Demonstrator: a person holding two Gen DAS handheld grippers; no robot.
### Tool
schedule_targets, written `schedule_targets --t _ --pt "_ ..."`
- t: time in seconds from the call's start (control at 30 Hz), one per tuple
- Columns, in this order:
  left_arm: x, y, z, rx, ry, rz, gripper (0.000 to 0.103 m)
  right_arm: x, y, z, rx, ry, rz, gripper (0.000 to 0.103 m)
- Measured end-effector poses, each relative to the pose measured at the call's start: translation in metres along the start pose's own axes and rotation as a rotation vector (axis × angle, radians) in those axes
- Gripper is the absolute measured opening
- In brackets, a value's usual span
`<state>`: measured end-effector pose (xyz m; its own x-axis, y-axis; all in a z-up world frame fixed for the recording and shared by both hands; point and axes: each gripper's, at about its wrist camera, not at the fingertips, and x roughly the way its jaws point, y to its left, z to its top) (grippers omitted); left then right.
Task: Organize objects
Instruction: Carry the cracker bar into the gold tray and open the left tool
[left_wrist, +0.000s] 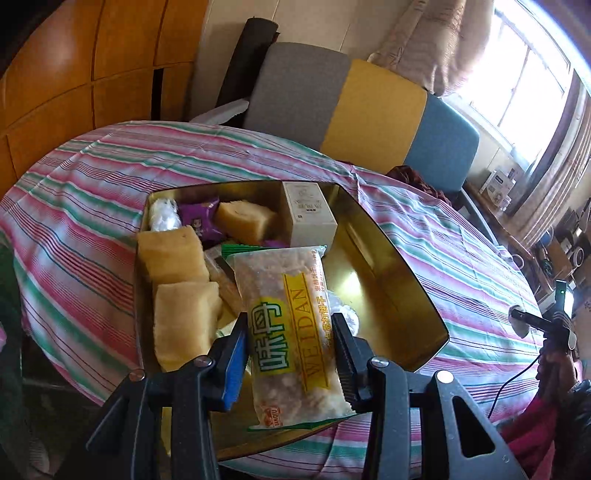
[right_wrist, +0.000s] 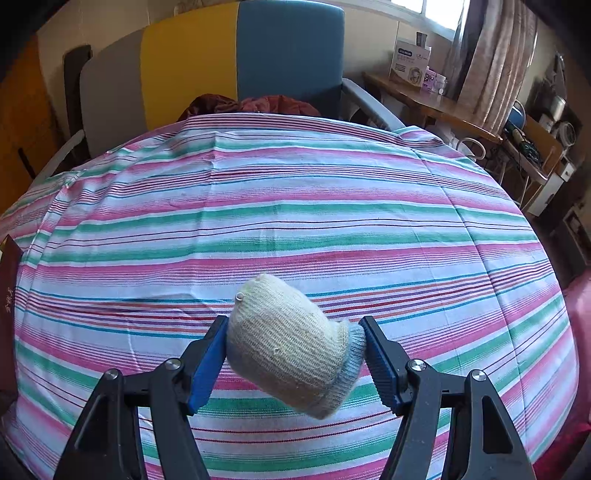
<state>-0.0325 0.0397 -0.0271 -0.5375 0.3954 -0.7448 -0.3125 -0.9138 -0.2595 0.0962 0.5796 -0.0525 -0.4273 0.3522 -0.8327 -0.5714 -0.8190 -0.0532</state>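
In the left wrist view my left gripper (left_wrist: 290, 341) is shut on a clear snack packet (left_wrist: 291, 325) printed WEIDAN, held over the near end of a gold metal tin (left_wrist: 388, 280). The tin holds several wrapped yellow cakes (left_wrist: 171, 254), a purple packet (left_wrist: 199, 221) and a small white box (left_wrist: 308, 214). In the right wrist view my right gripper (right_wrist: 293, 350) is shut on a rolled cream knitted sock with a grey-blue cuff (right_wrist: 291, 343), held above the striped tablecloth (right_wrist: 295, 206). The right gripper's handle also shows at the right edge of the left wrist view (left_wrist: 554, 325).
The table is covered by a pink, green and white striped cloth (left_wrist: 110, 166). A grey, yellow and blue chair (left_wrist: 369, 110) stands behind it. A dark red cloth (right_wrist: 251, 105) lies at the far edge. A wooden side table with boxes (right_wrist: 410, 62) stands right.
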Motion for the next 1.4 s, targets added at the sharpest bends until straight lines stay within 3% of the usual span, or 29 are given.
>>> schedule_targets --t 0.77,0.97,1.13,1.4 --pt "0.021 -0.031 -0.005 0.077 0.03 0.082 0.042 -0.005 0.011 0.0 -0.038 -0.017 0.006 0.071" --pt "0.056 -0.028 -0.004 0.065 0.107 0.108 0.043 -0.004 0.013 0.001 -0.045 -0.014 0.007 0.071" --pt "0.068 -0.024 -0.006 0.05 0.127 0.13 0.046 -0.002 0.02 -0.002 -0.079 -0.001 0.0 0.071" --pt "0.035 -0.022 0.002 0.063 0.021 0.143 0.054 -0.023 0.031 0.007 -0.069 -0.025 0.031 0.071"
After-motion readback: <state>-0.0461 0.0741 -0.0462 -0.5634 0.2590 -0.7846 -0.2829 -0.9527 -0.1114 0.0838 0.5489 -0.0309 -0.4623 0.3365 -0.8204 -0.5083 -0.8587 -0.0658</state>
